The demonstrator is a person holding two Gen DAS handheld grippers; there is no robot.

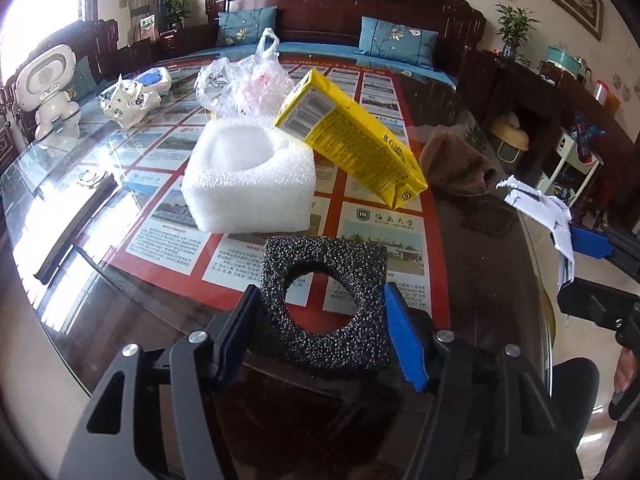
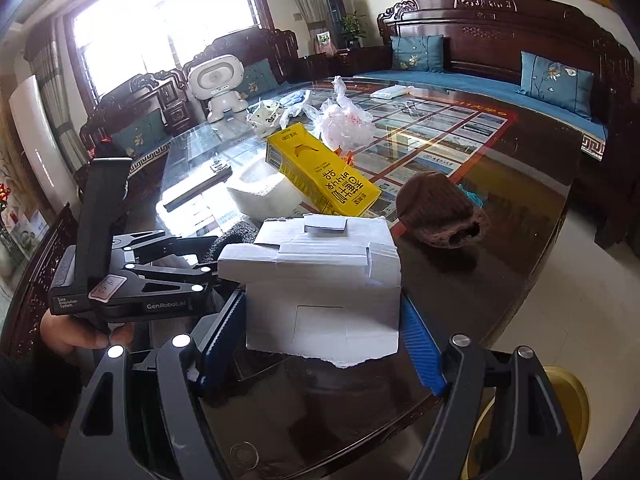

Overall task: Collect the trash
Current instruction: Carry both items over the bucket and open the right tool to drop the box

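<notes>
Trash in both grippers over the glass-topped table (image 1: 104, 280)

Left gripper (image 1: 322, 318) pinches a black foam square with a round hole (image 1: 332, 280); right gripper (image 2: 324, 320) clamps a torn white cardboard box (image 2: 324, 280). Farther back, a yellow drink carton (image 1: 352, 140) leans on a white foam block (image 1: 248, 176), crumpled clear plastic bags (image 1: 248, 84) behind.

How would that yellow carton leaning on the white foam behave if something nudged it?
The yellow carton would probably tip or slide: it rests tilted, one end propped on the white foam block. Its crisp edges suggest stiff card. The glass tabletop looks slick, so it could skid.
</notes>
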